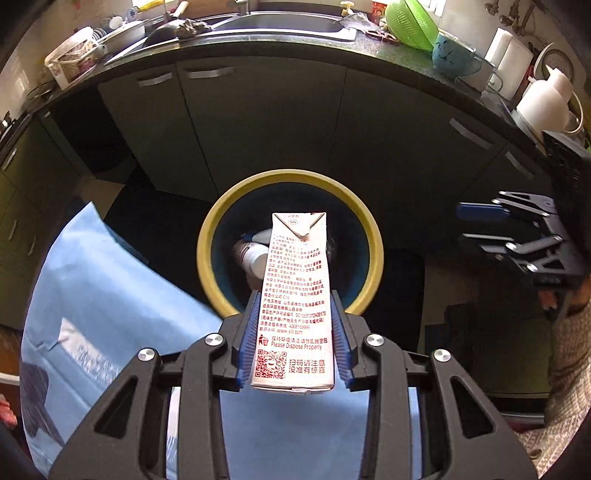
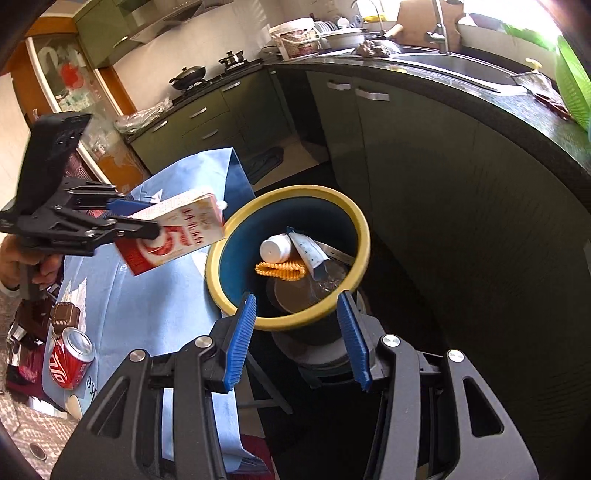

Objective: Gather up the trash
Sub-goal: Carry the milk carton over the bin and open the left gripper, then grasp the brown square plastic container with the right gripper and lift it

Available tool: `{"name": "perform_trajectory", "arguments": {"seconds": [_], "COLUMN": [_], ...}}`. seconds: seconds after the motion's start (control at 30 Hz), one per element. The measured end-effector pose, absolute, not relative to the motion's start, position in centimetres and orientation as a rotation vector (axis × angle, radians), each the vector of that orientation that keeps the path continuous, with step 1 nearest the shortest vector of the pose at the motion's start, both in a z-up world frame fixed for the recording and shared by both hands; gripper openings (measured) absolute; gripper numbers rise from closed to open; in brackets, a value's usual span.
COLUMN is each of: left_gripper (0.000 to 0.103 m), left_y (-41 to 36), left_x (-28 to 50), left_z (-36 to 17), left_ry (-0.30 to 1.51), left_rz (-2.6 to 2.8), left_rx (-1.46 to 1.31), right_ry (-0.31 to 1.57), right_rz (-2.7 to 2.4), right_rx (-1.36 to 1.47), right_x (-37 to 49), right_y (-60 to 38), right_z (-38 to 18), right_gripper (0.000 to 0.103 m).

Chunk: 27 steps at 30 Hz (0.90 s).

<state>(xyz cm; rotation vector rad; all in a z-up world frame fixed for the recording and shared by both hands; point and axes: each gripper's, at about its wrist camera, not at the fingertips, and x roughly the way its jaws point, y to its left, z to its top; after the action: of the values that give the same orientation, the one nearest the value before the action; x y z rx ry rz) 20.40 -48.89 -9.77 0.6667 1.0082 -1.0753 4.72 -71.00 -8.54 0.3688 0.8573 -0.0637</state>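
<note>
My left gripper (image 1: 294, 306) is shut on a white and red milk carton (image 1: 295, 280), held in the air with its far end over the yellow-rimmed blue bin (image 1: 210, 254). In the right wrist view the same carton (image 2: 177, 232) hangs in the left gripper (image 2: 147, 225) just left of the bin (image 2: 364, 236). The bin holds a white bottle (image 2: 275, 248), a tube (image 2: 308, 253) and a yellow ridged piece (image 2: 280, 271). My right gripper (image 2: 297, 306) is open and empty, above the bin's near rim; it also shows in the left wrist view (image 1: 469, 225).
A blue cloth (image 2: 155, 317) covers the table left of the bin, with a red cola can (image 2: 70, 363) and a brown box (image 2: 65, 315) on it. Dark green cabinets (image 1: 258, 118) and a black counter with a sink (image 1: 291, 24) stand behind the bin.
</note>
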Motion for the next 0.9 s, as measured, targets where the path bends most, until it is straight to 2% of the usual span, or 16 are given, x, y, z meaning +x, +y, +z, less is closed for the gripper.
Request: {"name": "perform_trajectory", "arguments": {"seconds": [0.13,0.17,0.2,0.27,0.37,0.47,0.53,0.63,0.73,0.9], "left_gripper": [0.036,0.039,0.047,0.049,0.05,0.064,0.079,0.091,0.094,0.094], "left_y": [-53.0,-53.5,-53.6,-53.3,-50.8,-45.6,-41.0,-33.4,-25.4,-12.7], "left_x": [21.4,21.6,21.7,21.5,20.7,19.4,18.1,16.4,15.4,14.0], "left_z": [-13.6,-14.3,-14.7,-14.5,-11.5,-6.8,-3.7,0.1,1.6,0.3], "left_ry": [1.049,1.059,1.07,1.074,1.044,0.967,0.893,0.764,0.708,0.722], "left_rz": [-1.043,-1.032,-1.021,-1.021,-1.046,-1.043,-1.015,-0.915,-0.762,-0.512], "left_rx": [0.666,0.662,0.657,0.637,0.578,0.5,0.449,0.407,0.342,0.187], "right_ry": [0.855,0.857,0.859,0.856,0.844,0.85,0.864,0.889,0.919,0.966], "right_rz": [-0.089,-0.093,-0.095,-0.092,-0.077,-0.05,-0.026,0.036,0.124,0.386], "right_rx": [0.403,0.406,0.406,0.405,0.399,0.39,0.377,0.349,0.299,0.191], "right_x": [2.7,2.3,2.0,1.8,1.9,3.0,3.9,5.9,8.4,12.8], "right_y": [-72.0,-72.1,-72.1,-72.1,-71.9,-70.8,-69.9,-67.3,-63.3,-53.3], "right_z": [-8.8,-8.9,-8.9,-8.8,-8.4,-8.2,-8.3,-8.4,-8.2,-6.9], "right_gripper": [0.048,0.05,0.05,0.05,0.05,0.051,0.051,0.052,0.053,0.054]}}
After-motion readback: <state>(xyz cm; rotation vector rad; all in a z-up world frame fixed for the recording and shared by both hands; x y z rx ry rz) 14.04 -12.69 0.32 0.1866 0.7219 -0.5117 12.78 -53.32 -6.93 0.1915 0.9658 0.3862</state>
